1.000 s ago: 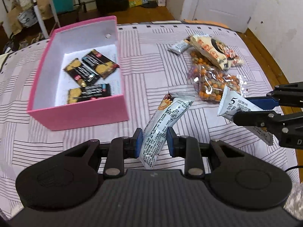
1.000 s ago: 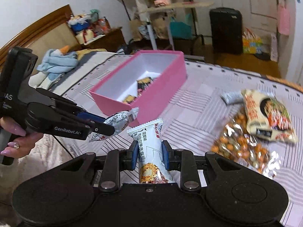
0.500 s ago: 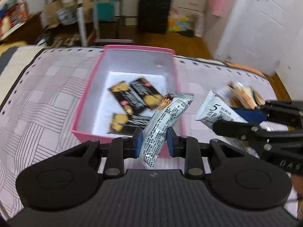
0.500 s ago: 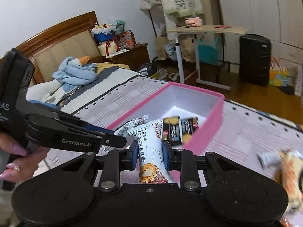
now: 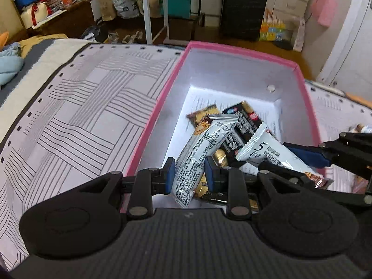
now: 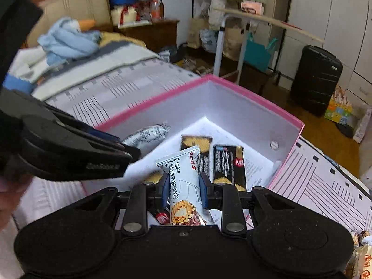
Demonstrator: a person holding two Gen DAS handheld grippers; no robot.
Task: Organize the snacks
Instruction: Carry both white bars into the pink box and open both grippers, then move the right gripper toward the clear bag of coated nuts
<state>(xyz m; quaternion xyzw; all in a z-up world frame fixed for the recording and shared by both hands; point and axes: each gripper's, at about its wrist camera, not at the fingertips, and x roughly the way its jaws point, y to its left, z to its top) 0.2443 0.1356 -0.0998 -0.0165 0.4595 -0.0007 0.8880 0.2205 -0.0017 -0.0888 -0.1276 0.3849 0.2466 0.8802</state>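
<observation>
- The left gripper [image 5: 189, 174] is closed on a silver snack bar [image 5: 197, 153], pinched between its blue pads; the bar juts forward and up from the jaws, over the near part of the pink box [image 5: 160, 107].
- The right gripper [image 6: 182, 187] is likewise closed on a second silver bar [image 6: 183, 186], held upright between its fingers, above the open box just ahead of it; in the left wrist view that gripper sits to the right of the left one, close beside it, its bar pointing in over the box.
- Done, as far as shown: several dark biscuit packets [image 6: 229, 167] already lie on the box floor, ahead of and below both tools.
- In hand: both bars are held over the box but neither is released; judging by this, the drop is the step due next.
- Left to do: at the lower right edge of the right wrist view, another snack packet [image 6: 362, 260] lies outside the box, so more fetching likely remains; how many others wait I cannot tell.
</observation>
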